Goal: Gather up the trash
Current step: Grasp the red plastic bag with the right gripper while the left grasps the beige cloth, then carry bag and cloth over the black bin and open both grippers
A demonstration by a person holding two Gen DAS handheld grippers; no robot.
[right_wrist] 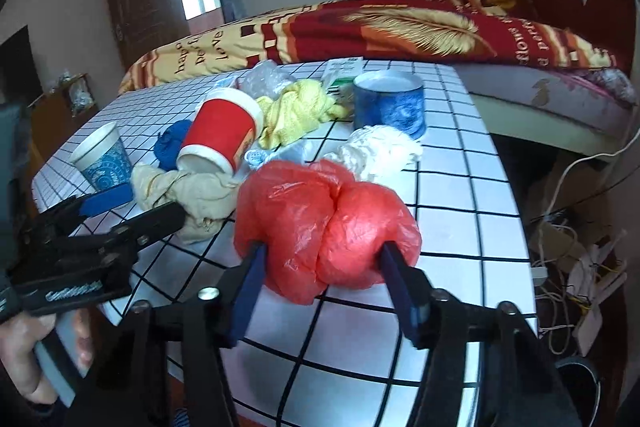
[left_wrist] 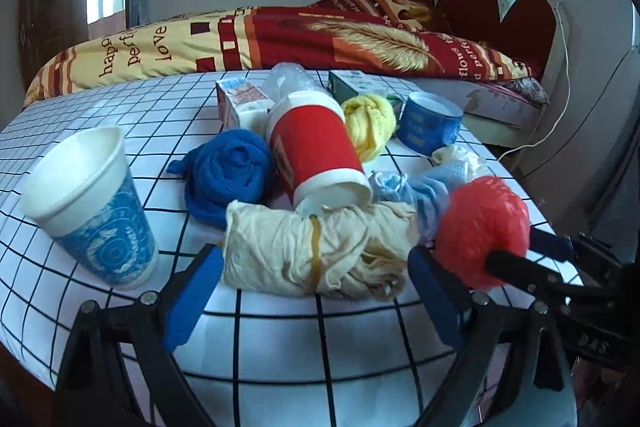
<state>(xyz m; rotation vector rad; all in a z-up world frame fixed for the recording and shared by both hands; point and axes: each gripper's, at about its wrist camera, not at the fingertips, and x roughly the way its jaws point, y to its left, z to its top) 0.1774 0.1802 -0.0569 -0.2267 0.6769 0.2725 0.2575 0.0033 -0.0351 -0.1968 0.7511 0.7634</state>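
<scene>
filling the far side of the room, a bed (left_wrist: 280, 39) wears a red and cream quilt with a printed feather and the words "happ", "perf" and "love". nearer, the surface (right_wrist: 452, 195) is covered in white cloth with a black grid. among the trash on it, a crumpled red plastic bag (right_wrist: 328, 227), glossy and creased into two lobes, sits at the near edge between the blue pads of the right tongs (right_wrist: 322, 273), which touch its sides and pinch it. a beige rag (left_wrist: 312, 251) bound with a rubber band lies between the spread left tongs (left_wrist: 316, 275), whose pads stand clear of it. a red paper cup (left_wrist: 316, 151) with white rims lies tipped over the rag. a rolled blue towel (left_wrist: 228, 171), a balled yellow cloth (left_wrist: 370, 125) and a white paper cup (left_wrist: 92, 207) with blue print stand nearby, the cup upright.
</scene>
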